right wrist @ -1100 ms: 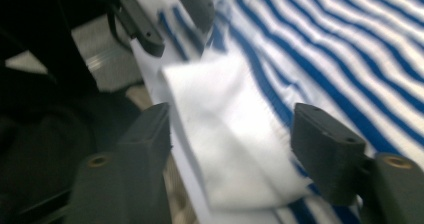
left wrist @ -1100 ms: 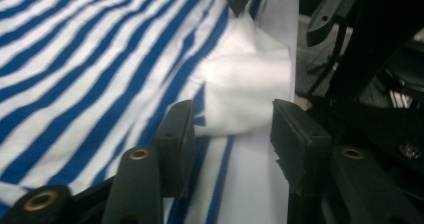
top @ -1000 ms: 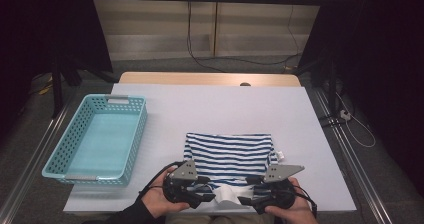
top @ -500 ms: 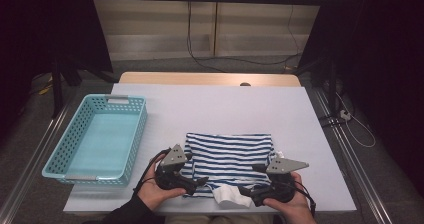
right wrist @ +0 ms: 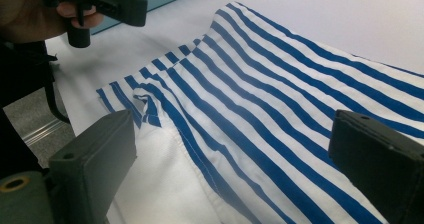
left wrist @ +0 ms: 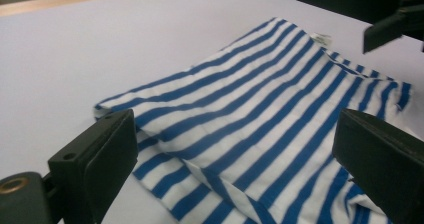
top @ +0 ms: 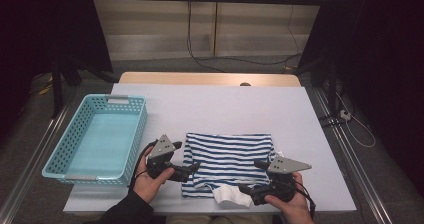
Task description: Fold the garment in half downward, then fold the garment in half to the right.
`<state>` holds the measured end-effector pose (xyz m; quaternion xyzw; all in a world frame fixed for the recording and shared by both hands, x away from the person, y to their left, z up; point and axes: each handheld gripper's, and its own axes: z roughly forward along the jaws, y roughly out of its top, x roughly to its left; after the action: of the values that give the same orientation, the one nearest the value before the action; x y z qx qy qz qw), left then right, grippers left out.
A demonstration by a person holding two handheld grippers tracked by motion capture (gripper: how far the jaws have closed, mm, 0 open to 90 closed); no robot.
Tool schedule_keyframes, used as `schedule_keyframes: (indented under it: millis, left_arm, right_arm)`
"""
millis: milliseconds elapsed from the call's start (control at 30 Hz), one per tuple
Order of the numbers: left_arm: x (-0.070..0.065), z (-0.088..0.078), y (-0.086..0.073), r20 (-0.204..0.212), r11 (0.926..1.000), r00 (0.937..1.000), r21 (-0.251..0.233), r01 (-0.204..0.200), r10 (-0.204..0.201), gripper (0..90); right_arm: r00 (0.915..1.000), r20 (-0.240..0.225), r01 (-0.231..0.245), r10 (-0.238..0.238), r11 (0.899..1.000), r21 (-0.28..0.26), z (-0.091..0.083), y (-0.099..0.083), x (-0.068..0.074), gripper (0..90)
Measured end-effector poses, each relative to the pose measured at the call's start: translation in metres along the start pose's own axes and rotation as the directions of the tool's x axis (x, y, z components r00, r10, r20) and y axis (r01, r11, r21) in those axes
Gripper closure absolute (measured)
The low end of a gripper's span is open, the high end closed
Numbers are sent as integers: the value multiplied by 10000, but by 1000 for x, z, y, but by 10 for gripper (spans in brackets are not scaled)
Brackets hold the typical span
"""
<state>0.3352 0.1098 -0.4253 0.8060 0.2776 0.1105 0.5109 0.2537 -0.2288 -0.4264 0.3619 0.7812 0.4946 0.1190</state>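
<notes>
Looking down, we've got the folded blue-and-white striped cotton garment [top: 227,161] lying lengthwise between our left gripper [top: 192,170] and right gripper [top: 246,187], both of which have just been opening, nothing pinched, each roughly as near.

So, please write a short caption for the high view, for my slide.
Two open hand-held grippers, left gripper and right gripper, flank a folded striped garment beside a turquoise basket.

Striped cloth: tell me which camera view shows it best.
The high view: the whole folded striped cloth lies on the table, every edge visible. The left gripper view and the right gripper view give close partial stretches of stripes, cropped by the jaws.
</notes>
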Motion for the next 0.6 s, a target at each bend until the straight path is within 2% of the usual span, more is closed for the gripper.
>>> schedule_keyframes:
  millis: [167,300,367,400,433,533,600]
  left_arm:
    - [5,0,0,-81,9998,9999,-157,89,-90,63]
    - [9,2,-1,-198,9992,9998,-402,13,-21,90]
    - [11,3,-1,-292,9993,9995,-363,-118,107,93]
    - [11,4,-1,-213,9989,9998,-477,-40,30,94]
    - [12,4,-1,-307,9994,9995,-355,-7,-4,96]
    - [17,6,-2,-261,9986,9995,-515,152,-166,95]
    - [20,7,-1,-370,9987,9990,-457,229,-246,89]
  right_arm:
    - [9997,-183,139,-137,9998,129,5,0,4,62]
    - [9991,-317,270,-265,9995,175,8,1,9,57]
    - [9988,-373,314,-303,9991,276,11,1,11,55]
    - [9987,-397,333,-321,9990,297,13,2,11,52]
    - [9988,-374,322,-310,9990,316,14,2,12,52]
    - [9984,-506,255,-235,9989,391,20,4,13,51]
    - [9979,-569,338,-310,9982,493,25,6,14,51]
